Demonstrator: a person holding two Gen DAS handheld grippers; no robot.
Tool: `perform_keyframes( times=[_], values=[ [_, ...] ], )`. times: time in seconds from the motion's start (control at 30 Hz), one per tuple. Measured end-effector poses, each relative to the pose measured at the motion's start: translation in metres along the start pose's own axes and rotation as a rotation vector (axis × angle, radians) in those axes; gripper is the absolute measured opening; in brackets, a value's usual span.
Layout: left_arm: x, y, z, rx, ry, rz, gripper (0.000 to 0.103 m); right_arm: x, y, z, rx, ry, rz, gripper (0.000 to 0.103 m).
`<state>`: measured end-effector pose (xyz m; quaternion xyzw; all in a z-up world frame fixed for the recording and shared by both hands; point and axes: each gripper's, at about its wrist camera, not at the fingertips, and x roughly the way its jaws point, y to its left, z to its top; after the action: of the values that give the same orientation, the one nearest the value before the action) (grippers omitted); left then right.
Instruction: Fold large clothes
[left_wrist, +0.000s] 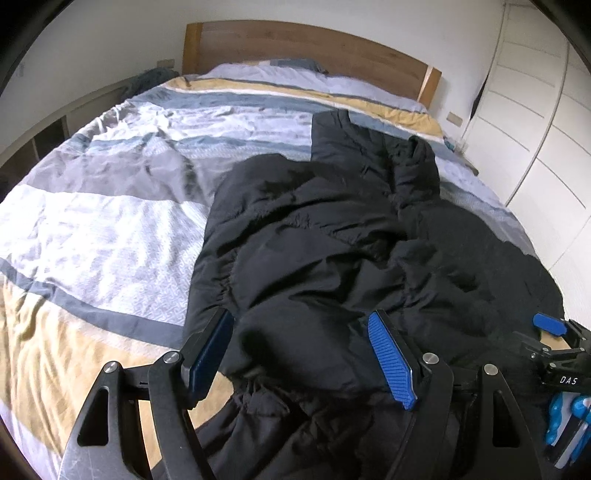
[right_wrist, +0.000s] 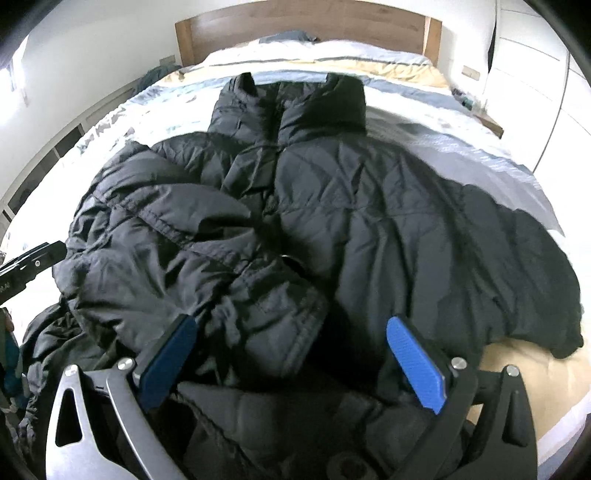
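A black puffy jacket (left_wrist: 332, 236) lies crumpled on the bed, collar toward the headboard; it also fills the right wrist view (right_wrist: 332, 221). My left gripper (left_wrist: 301, 354) is open, its blue-padded fingers on either side of a bunched part of the jacket's bottom hem. My right gripper (right_wrist: 291, 362) is open over the jacket's lower front, with fabric between the fingers but not pinched. The right gripper also shows at the right edge of the left wrist view (left_wrist: 550, 332). The left gripper's body shows at the left edge of the right wrist view (right_wrist: 29, 262).
The bed has a striped duvet (left_wrist: 110, 221) in grey, white and tan and a wooden headboard (left_wrist: 306, 44). White wardrobe doors (left_wrist: 535, 129) stand on the right. Low shelving (left_wrist: 48, 136) runs along the left wall.
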<state>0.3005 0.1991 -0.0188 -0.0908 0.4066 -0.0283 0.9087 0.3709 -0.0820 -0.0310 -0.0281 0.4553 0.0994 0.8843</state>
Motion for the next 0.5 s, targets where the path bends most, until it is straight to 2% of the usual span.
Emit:
perform_keyframes(
  times=[0.5],
  values=[
    [-0.078, -0.043, 0.011, 0.035, -0.062, 0.023, 0.075, -0.084, -0.035, -0.019, 0.086, -0.103, -0.002, 0.103]
  ],
)
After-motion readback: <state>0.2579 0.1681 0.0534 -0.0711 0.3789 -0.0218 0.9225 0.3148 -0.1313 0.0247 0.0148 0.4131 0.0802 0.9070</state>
